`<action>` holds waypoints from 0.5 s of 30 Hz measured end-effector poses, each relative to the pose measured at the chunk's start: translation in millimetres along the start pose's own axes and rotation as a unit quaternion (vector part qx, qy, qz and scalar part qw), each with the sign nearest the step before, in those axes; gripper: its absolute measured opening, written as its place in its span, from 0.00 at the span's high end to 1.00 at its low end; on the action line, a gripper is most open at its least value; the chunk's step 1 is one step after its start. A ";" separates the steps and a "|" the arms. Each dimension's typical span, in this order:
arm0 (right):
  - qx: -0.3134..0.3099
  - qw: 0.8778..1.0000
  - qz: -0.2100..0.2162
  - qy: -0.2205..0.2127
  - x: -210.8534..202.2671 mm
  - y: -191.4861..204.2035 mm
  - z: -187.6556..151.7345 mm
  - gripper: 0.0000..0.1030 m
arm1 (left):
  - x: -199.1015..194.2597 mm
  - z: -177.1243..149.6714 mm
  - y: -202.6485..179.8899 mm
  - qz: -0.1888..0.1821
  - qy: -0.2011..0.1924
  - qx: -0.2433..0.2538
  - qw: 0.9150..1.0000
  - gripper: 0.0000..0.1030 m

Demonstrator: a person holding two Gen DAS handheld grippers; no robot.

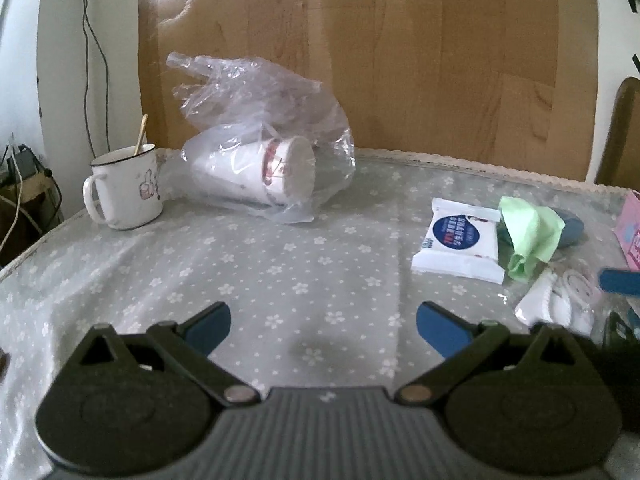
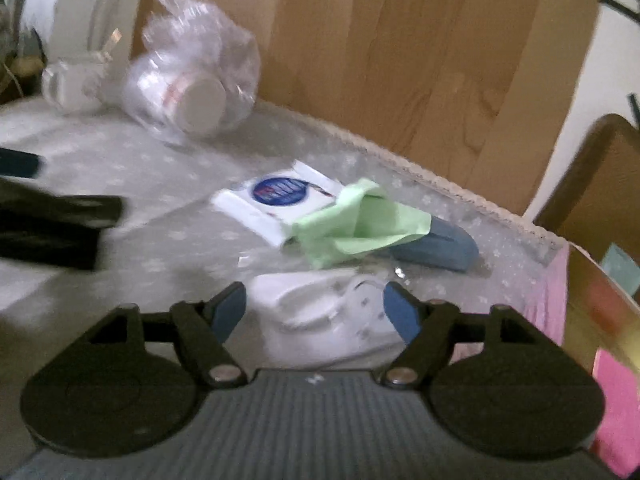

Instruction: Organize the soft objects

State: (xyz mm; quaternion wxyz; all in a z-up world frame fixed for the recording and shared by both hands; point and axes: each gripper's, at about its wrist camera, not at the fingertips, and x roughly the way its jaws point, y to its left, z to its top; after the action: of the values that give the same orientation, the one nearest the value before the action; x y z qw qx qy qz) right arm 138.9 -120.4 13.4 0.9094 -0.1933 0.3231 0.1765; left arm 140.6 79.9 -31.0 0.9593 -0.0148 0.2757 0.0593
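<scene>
White pouch (image 2: 320, 322) seemingly between right gripper (image 2: 316, 314) fingers.

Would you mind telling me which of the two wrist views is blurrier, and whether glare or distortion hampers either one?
Right wrist view: clearly blurrier, motion smear over the plastic bag and wipes packet. Left wrist view: fairly sharp, the enamel mug is crisp, with mild sheen on the bag. Both: fisheye bending curves the table edge and wooden panel.
</scene>
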 end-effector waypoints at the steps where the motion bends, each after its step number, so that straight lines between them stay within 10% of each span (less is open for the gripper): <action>1: 0.009 1.000 0.015 0.024 12.7 -7.8 6.3 0.04 | 0.5 0.3 1.2 -0.001 0.001 -0.002 1.000 0.00; 5: 0.085 0.991 0.061 0.082 39.7 -37.1 19.9 0.00 | 2.1 1.3 4.3 -0.009 0.006 -0.008 1.000 0.00; 15: 0.036 0.990 0.119 0.062 12.6 -10.8 12.9 0.10 | 5.5 3.8 17.8 -0.022 0.016 -0.045 0.999 0.00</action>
State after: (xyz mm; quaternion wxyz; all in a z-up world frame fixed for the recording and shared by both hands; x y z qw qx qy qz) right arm 159.5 -121.2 17.0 0.8665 -0.1316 0.4057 0.2593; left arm 145.1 98.4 -30.6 0.9542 -0.0647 0.2877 0.0502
